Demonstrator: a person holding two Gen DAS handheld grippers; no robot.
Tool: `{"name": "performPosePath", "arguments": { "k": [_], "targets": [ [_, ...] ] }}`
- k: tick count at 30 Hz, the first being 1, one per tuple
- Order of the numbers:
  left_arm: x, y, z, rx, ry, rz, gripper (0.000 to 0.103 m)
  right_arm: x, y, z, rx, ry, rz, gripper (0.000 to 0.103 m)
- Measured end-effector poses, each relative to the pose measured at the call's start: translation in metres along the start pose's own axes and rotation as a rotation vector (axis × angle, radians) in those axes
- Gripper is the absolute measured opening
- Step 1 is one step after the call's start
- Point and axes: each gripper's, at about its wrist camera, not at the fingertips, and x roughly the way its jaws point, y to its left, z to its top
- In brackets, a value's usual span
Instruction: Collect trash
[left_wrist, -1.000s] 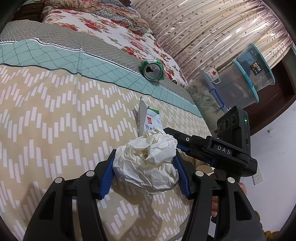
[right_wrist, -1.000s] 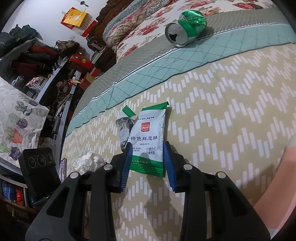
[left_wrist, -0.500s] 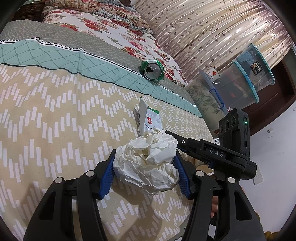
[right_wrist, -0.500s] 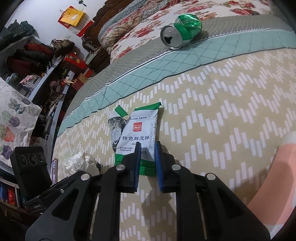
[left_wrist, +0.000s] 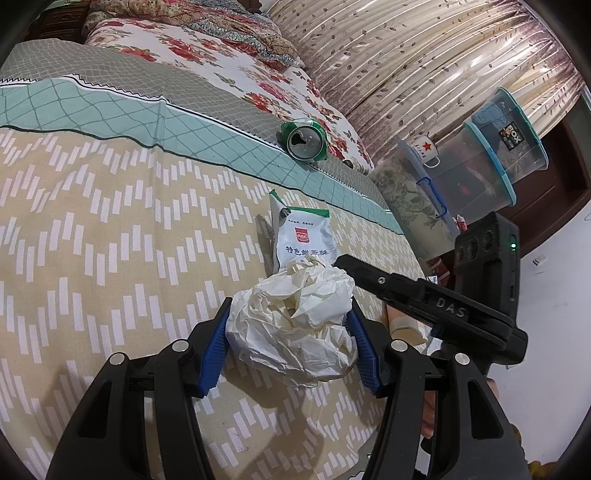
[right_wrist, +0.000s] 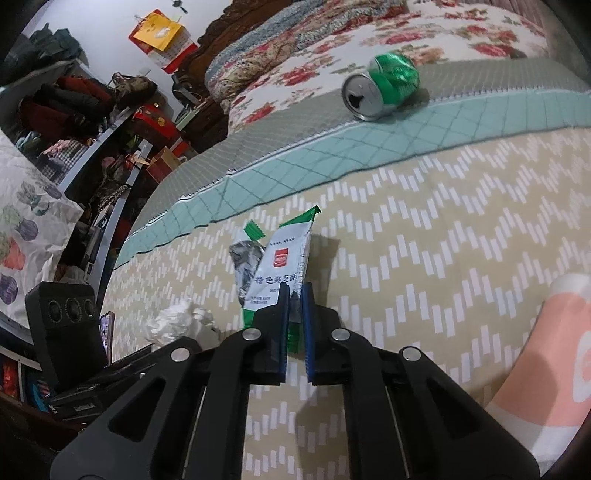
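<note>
Left wrist view: the left gripper (left_wrist: 291, 343) is clamped around the paper wad (left_wrist: 295, 325), blue pads pressed into both sides, near the bed's (left_wrist: 110, 229) front edge. Just past the wad sits the wrapper (left_wrist: 304, 236), and further off, on the teal stripe, the crushed can (left_wrist: 304, 140). The right gripper (left_wrist: 345, 261) pokes in from the right, its tip at the wrapper's near end. Stacked tubs (left_wrist: 491, 162) are off the bed to the right.

Right wrist view: the right gripper (right_wrist: 294, 299) has just been closing and now pinches the near end of the wrapper (right_wrist: 280, 266), which looks tipped up on its edge rather than flat. The wad (right_wrist: 177, 321) shows at lower left, the can (right_wrist: 380, 90) far up right. A bit of peach clothing (right_wrist: 554, 350) sits at the right edge.

So I'd say we're at the grab stage, both pieces in hand. Next is lifting them clear and carrying them to wherever trash goes; no bin in view. The can is left. The wrapper is slick and thin, so it might slip.
</note>
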Motion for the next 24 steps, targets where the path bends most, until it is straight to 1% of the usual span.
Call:
{"name": "performPosePath", "arguments": {
  "k": [8, 16, 20, 22, 24],
  "targets": [
    [0.000, 0.000, 0.000, 0.000, 0.000, 0.000, 0.056, -0.014, 0.006, 0.007, -0.016, -0.031, -0.008, 0.009],
    [-0.001, 0.001, 0.000, -0.001, -0.001, -0.002, 0.056, -0.025, 0.003, 0.004, -0.029, -0.052, -0.025, 0.009],
    [-0.001, 0.001, 0.000, -0.001, -0.001, -0.001, 0.056, -0.026, 0.003, 0.003, -0.029, -0.052, -0.025, 0.009],
    [-0.001, 0.001, 0.000, -0.001, -0.001, -0.002, 0.056, -0.025, 0.003, 0.002, -0.037, -0.038, -0.017, 0.009],
    [-0.001, 0.001, 0.000, -0.001, -0.001, -0.002, 0.056, -0.022, 0.005, 0.001, -0.035, -0.022, -0.015, 0.013]
  ]
}}
